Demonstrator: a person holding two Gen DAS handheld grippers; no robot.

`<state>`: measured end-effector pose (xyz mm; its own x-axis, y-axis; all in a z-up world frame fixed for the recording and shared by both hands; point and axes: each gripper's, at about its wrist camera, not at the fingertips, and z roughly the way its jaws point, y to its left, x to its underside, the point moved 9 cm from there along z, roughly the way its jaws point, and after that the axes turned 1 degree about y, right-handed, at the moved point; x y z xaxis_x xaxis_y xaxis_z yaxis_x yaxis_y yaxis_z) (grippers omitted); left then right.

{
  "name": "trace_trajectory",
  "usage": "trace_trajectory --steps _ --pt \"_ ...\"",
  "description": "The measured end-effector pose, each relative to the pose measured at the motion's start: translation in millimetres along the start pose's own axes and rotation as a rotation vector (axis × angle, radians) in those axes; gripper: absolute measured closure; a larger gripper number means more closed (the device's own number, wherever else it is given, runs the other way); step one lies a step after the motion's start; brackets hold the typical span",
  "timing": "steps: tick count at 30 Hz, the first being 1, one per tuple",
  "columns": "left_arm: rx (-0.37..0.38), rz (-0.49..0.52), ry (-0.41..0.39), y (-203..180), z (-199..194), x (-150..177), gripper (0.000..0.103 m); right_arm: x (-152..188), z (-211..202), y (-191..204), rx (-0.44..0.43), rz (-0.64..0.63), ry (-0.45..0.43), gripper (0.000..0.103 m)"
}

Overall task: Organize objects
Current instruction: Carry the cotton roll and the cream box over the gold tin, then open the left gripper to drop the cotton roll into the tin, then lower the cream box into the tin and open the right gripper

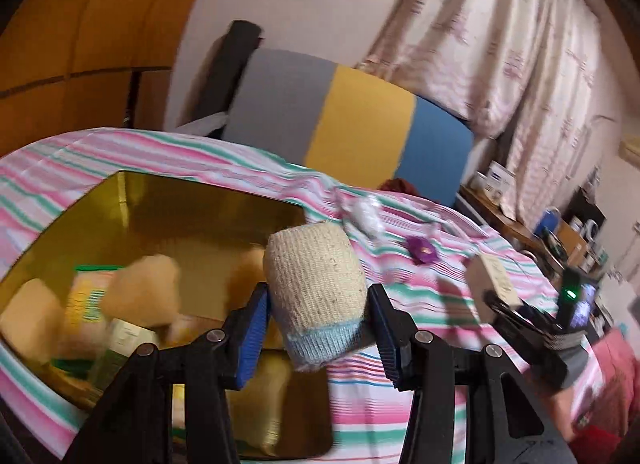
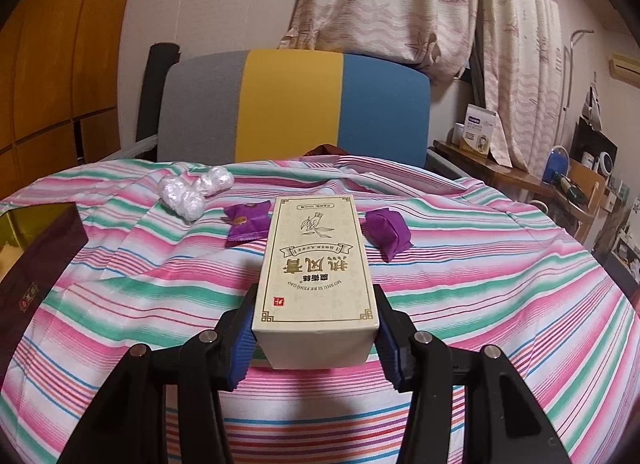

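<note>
L tool (image 1: 318, 328) grips bandage roll (image 1: 316, 288).

Blurred items in the gold box (image 1: 160, 200) defy identification

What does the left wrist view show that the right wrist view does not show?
Only the left wrist view: the left tongs holding a bandage roll, and the inside of the gold box with items already in it.

Only the right wrist view: the right tongs gripping a cream carton seen from close, and a second purple candy.

Both: the striped cloth, the white plastic bundle, one purple candy, the chair and the curtain.
</note>
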<state>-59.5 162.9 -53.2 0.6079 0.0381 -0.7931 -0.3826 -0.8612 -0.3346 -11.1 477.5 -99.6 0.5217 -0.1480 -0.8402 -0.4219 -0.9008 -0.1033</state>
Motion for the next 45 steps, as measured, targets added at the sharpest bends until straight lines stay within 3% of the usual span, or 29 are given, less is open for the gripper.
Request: trace_trajectory --steps 8,16,20,31,40,45 --pt "-0.092 -0.073 0.056 54.9 22.3 -13.8 0.053 -8.2 -30.1 37.5 -0.125 0.000 -0.026 0.051" --pt "-0.104 -0.085 0.107 66.5 33.8 -5.5 0.052 -29.3 -66.2 103.2 -0.282 -0.044 -0.082 0.051" --pt "-0.094 -0.073 0.082 63.2 24.0 -5.0 0.030 -35.1 -78.2 130.1 -0.341 -0.060 -0.095 0.051" --pt "-0.102 -0.096 0.074 68.3 -1.3 10.2 0.002 -37.4 -84.2 175.6 -0.455 -0.080 -0.055 0.051" --pt "-0.111 -0.062 0.063 62.8 -11.6 17.1 0.000 -47.7 -79.3 211.0 -0.513 -0.121 -0.024 0.051" --pt "-0.116 -0.058 0.076 64.0 -13.1 21.9 0.000 -54.9 -70.3 236.0 -0.508 -0.207 -0.020 0.052"
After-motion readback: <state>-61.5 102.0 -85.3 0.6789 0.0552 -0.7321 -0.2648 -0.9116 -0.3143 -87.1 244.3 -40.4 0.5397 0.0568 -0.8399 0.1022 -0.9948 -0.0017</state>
